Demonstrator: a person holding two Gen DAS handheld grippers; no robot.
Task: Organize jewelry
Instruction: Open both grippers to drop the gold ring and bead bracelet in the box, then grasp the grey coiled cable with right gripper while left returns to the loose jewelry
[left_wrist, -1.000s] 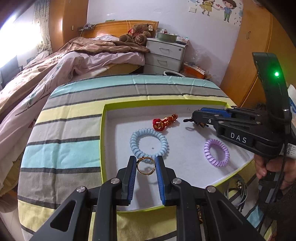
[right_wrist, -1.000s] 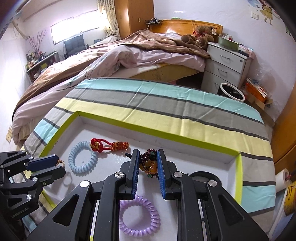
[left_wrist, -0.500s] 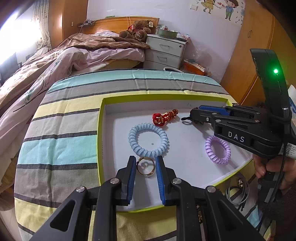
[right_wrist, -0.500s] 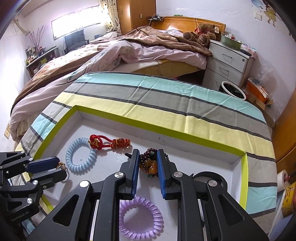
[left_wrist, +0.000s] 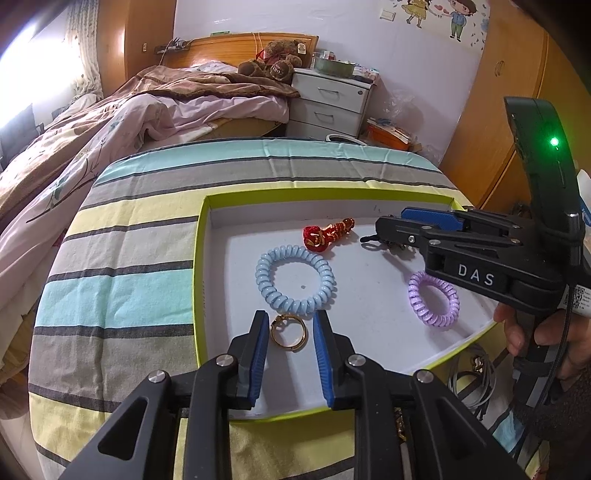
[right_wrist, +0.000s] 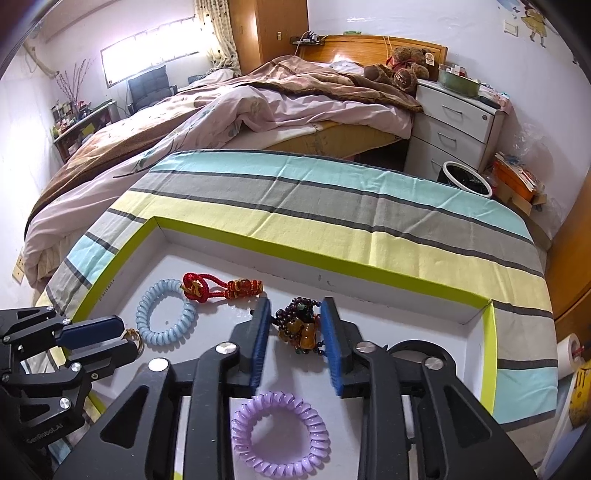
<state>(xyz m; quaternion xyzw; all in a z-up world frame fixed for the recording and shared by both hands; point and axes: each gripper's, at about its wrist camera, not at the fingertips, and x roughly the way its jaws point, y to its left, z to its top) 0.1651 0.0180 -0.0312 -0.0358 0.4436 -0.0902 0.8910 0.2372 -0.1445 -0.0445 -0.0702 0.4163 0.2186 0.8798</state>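
A white tray with a lime rim (left_wrist: 199, 258) (right_wrist: 489, 354) sits on the striped table. In it lie a blue coil band (left_wrist: 294, 279) (right_wrist: 165, 316), a red knotted charm (left_wrist: 327, 233) (right_wrist: 218, 288), a purple coil band (left_wrist: 433, 298) (right_wrist: 280, 432), a gold ring (left_wrist: 288, 331) and a dark bead bracelet with amber beads (right_wrist: 301, 326). My left gripper (left_wrist: 288, 325) is open, its jaws on either side of the gold ring lying on the tray floor. My right gripper (right_wrist: 295, 325) is open around the bead bracelet, which rests on the tray.
The striped cloth (left_wrist: 129, 258) covers the table around the tray. Cables (left_wrist: 469, 380) lie off the tray's near right edge. A bed (right_wrist: 221, 110), a white nightstand (right_wrist: 454, 125) and a bin (right_wrist: 465, 177) stand beyond the table.
Both grippers have opened: the left jaws have spread off the gold ring and the right jaws off the bead bracelet, leaving both lying in the tray.
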